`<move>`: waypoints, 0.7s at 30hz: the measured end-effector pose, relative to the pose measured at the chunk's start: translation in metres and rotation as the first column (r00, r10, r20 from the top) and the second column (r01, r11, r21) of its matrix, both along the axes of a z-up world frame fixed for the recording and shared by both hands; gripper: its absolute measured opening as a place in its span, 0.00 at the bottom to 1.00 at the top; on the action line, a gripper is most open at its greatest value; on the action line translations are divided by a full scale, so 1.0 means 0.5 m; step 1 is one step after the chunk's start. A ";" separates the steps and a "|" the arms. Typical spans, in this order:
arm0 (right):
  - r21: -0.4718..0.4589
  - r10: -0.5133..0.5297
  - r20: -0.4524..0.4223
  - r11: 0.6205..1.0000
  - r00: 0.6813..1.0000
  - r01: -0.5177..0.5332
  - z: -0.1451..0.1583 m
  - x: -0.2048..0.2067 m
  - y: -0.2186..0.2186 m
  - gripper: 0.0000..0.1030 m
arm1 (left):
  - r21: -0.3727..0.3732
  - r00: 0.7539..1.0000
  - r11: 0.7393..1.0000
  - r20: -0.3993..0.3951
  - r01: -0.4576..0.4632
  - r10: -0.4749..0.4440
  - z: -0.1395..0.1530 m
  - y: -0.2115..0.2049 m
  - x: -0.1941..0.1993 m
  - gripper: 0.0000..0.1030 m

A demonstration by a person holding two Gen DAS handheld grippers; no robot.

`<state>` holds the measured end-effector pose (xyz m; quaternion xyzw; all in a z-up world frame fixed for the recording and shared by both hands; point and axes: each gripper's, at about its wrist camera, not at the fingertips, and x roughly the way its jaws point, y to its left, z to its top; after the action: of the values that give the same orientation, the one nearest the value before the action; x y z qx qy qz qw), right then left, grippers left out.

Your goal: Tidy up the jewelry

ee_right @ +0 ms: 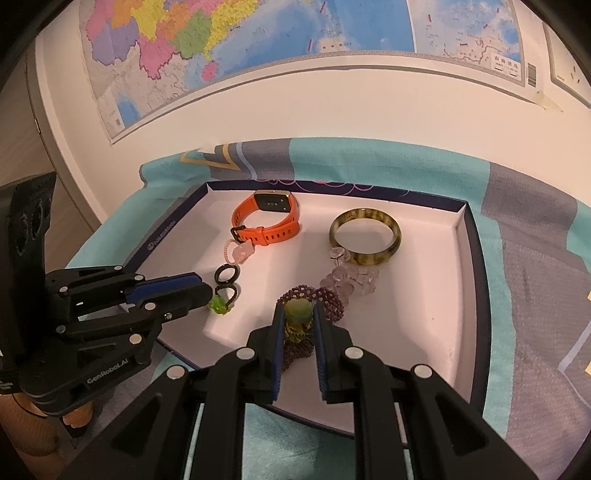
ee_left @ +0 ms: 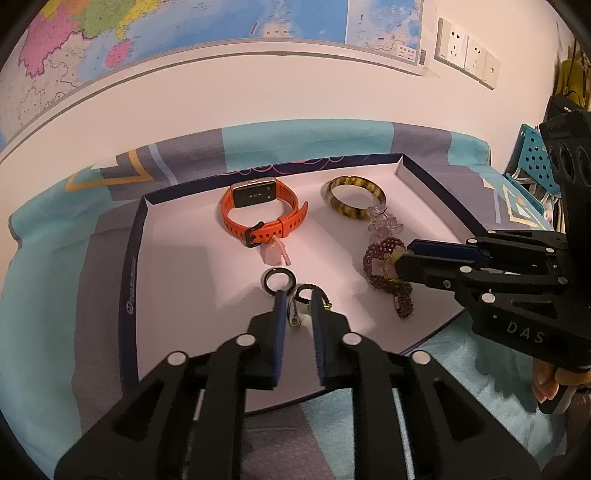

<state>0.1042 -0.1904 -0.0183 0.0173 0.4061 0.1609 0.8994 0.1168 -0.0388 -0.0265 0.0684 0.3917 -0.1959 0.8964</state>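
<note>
A shallow white box lid (ee_left: 177, 258) (ee_right: 424, 295) holds the jewelry: an orange watch (ee_left: 258, 210) (ee_right: 269, 221), an amber bangle (ee_left: 354, 197) (ee_right: 365, 236), clear crystal beads (ee_left: 384, 225) (ee_right: 354, 277), a small pink charm (ee_left: 275, 253) (ee_right: 240, 253), a black ring (ee_left: 279, 281) (ee_right: 227, 275) and a dark purple bead bracelet (ee_left: 384, 277) (ee_right: 314, 299). My left gripper (ee_left: 297, 299) (ee_right: 210, 291) straddles a dark cord charm with a green bead (ee_left: 306, 295) (ee_right: 218, 304), jaws slightly apart. My right gripper (ee_right: 298, 314) (ee_left: 400, 264) is closed on the bracelet's yellow-green bead (ee_right: 298, 314).
The lid lies on a teal and grey patterned cloth (ee_left: 55, 295) (ee_right: 535, 295) against a white wall with a map (ee_left: 147, 29) (ee_right: 258, 37). Wall sockets (ee_left: 467, 51) and a blue perforated basket (ee_left: 533, 162) are at the right.
</note>
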 end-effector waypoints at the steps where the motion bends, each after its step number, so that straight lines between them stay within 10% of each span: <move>1: -0.001 -0.001 0.000 1.000 1.000 0.001 0.000 0.000 0.001 0.15 | 0.001 1.000 1.000 0.000 -0.001 0.001 0.000 -0.001 0.000 0.20; 11: -0.017 -0.030 0.059 0.999 0.998 0.031 0.023 -0.036 -0.004 0.50 | -0.008 0.996 0.999 0.080 -0.044 0.045 0.032 0.014 -0.044 0.89; 21: -0.046 -0.103 0.132 0.993 0.986 0.110 0.033 -0.121 -0.029 0.89 | -0.004 0.986 0.991 0.096 -0.134 0.134 0.041 0.040 -0.110 0.95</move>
<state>0.0438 -0.2050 -0.0018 0.0047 0.3496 0.1027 0.9312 0.0619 -0.0186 -0.0062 0.0526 0.3521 -0.1313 0.9252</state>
